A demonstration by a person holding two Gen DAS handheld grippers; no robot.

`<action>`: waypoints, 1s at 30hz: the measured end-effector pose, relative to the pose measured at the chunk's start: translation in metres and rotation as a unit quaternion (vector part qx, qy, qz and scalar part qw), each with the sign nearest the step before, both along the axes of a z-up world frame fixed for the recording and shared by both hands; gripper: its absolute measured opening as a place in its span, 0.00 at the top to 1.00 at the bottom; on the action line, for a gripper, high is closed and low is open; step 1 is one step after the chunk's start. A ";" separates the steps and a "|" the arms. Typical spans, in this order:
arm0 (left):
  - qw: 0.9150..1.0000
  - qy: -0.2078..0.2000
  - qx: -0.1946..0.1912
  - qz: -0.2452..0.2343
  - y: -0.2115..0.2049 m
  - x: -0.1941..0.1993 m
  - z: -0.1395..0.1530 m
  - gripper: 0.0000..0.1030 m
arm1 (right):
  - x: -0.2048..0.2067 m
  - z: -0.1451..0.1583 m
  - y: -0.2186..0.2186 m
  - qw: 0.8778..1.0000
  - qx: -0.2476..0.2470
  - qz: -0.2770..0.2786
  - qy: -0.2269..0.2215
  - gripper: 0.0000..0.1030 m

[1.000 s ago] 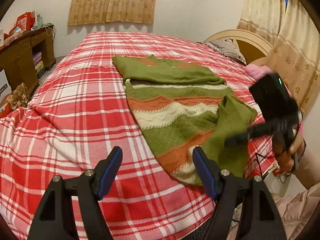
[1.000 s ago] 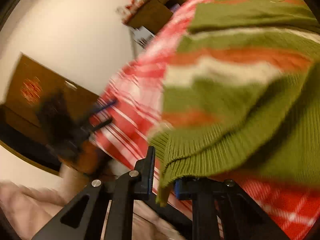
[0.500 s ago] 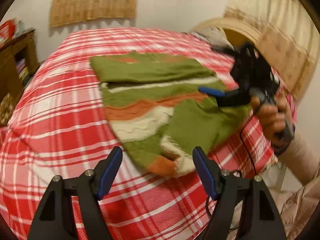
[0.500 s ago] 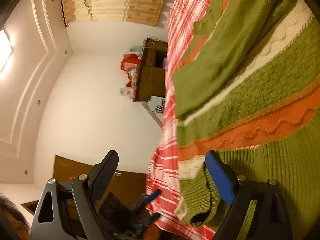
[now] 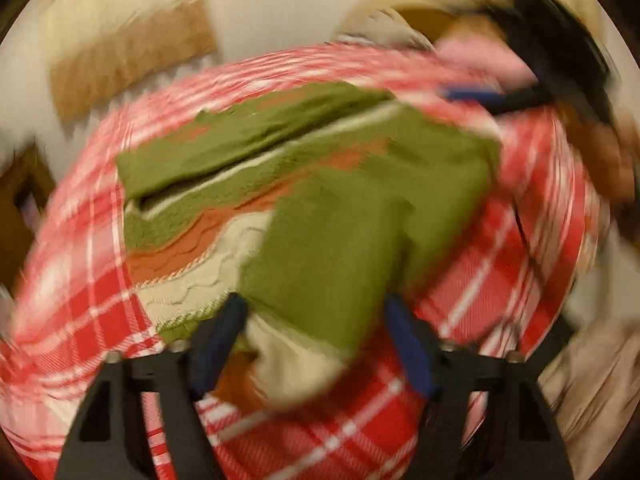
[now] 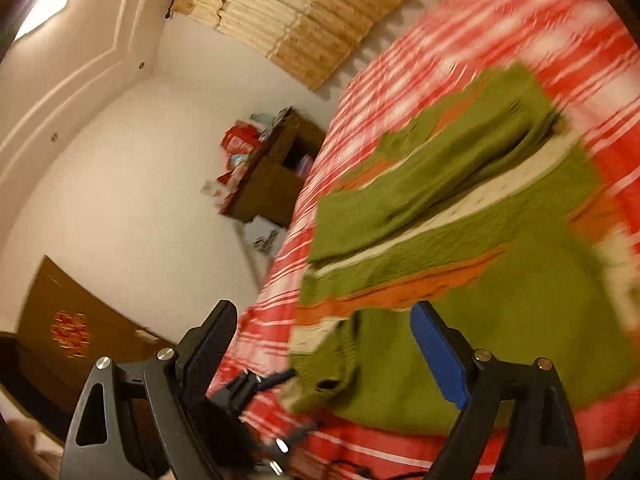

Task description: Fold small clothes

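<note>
A green knit sweater (image 5: 320, 208) with orange and cream stripes lies on the red plaid bed (image 5: 80, 292), both sleeves folded across its body. My left gripper (image 5: 316, 336) is open, its blue fingers either side of the sweater's near hem; this view is blurred. My right gripper (image 6: 324, 352) is open and empty, above the folded sleeve (image 6: 420, 360) at the sweater's (image 6: 460, 216) edge. It also shows in the left wrist view (image 5: 476, 96), at the bed's far right. The left gripper appears in the right wrist view (image 6: 280, 384), by the hem.
A wooden desk (image 6: 276, 176) with red bags and clutter stands against the wall beside the bed (image 6: 480, 32). Beige curtains (image 6: 304, 12) hang behind it. A pink pillow (image 5: 476, 56) and the headboard are at the bed's far right. A brown door (image 6: 64, 332) is at lower left.
My right gripper let go of the sleeve after laying it across the sweater, opened, and pulled back. My left gripper moved in to the sweater's near hem.
</note>
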State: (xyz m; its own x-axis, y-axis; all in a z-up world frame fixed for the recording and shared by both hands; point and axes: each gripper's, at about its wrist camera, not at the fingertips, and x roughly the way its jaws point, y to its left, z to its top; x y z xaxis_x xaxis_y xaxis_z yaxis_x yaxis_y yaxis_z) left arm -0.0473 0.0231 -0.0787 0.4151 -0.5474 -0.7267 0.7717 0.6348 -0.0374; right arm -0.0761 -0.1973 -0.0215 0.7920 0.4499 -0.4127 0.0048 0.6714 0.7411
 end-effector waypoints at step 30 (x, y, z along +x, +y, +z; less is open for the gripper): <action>0.982 0.122 -0.092 0.107 0.008 0.034 -0.020 0.82 | -0.071 -0.021 -0.051 0.996 -0.013 -0.092 0.009 0.13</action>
